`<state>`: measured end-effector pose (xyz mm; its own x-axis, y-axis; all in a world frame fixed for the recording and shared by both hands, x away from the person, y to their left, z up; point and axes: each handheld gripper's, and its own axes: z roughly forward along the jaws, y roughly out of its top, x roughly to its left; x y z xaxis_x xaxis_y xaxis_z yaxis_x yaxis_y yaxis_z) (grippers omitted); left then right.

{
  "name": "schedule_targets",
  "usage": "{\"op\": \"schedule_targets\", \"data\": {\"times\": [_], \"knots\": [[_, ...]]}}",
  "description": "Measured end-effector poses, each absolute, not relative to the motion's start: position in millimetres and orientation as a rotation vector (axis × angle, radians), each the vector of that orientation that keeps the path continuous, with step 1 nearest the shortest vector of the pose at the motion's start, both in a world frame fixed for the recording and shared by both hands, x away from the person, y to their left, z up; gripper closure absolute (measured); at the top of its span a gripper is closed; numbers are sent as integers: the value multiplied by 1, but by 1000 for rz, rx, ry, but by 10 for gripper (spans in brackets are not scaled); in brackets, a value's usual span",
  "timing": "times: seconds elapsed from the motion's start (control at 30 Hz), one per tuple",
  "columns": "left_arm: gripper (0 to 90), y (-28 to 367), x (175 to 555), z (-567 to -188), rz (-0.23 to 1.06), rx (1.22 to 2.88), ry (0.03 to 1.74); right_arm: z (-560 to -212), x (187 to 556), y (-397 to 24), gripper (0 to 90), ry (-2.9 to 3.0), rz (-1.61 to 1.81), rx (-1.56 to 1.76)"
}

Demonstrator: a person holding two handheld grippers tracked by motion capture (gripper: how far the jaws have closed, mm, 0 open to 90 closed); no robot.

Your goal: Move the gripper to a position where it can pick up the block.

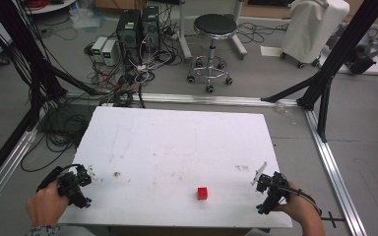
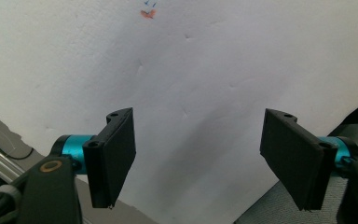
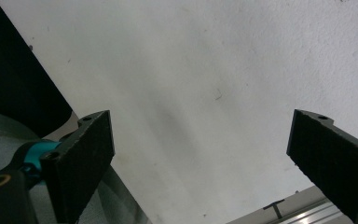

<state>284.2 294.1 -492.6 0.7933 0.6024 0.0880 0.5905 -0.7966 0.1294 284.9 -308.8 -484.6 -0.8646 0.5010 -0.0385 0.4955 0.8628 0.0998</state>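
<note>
Beyond my white surface (image 1: pixel 177 142) the grey floor is cluttered: computer towers (image 1: pixel 139 27) and tangled cables at the back left, a black round stool (image 1: pixel 212 29) behind the middle, something under a white cover (image 1: pixel 312 27) at the back right. Black frame struts (image 1: pixel 334 54) stand at both sides.

My left tongs (image 1: pixel 81 181) sit in my left hand (image 1: pixel 44 204) at the surface's near left corner. Along their own view the left tongs (image 2: pixel 200 158) stand wide apart with bare white board between them, and a small orange mark (image 2: pixel 148 14) farther off.

A small red cube (image 1: pixel 202 193) lies on the surface near the front edge, right of centre, well apart from both tongs.

My right tongs (image 1: pixel 266 183) hover at the near right corner in my right hand (image 1: pixel 302 211). In their own view the right tongs (image 3: pixel 200 168) are also spread wide, holding nothing.
</note>
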Motion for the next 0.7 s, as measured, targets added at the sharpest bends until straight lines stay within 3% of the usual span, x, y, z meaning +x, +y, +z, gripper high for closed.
{"op": "schedule_targets", "data": {"times": [0.7], "knots": [[268,292,284,-492,180,2911,951,-482,290,-311,66,2897,109,776]]}}
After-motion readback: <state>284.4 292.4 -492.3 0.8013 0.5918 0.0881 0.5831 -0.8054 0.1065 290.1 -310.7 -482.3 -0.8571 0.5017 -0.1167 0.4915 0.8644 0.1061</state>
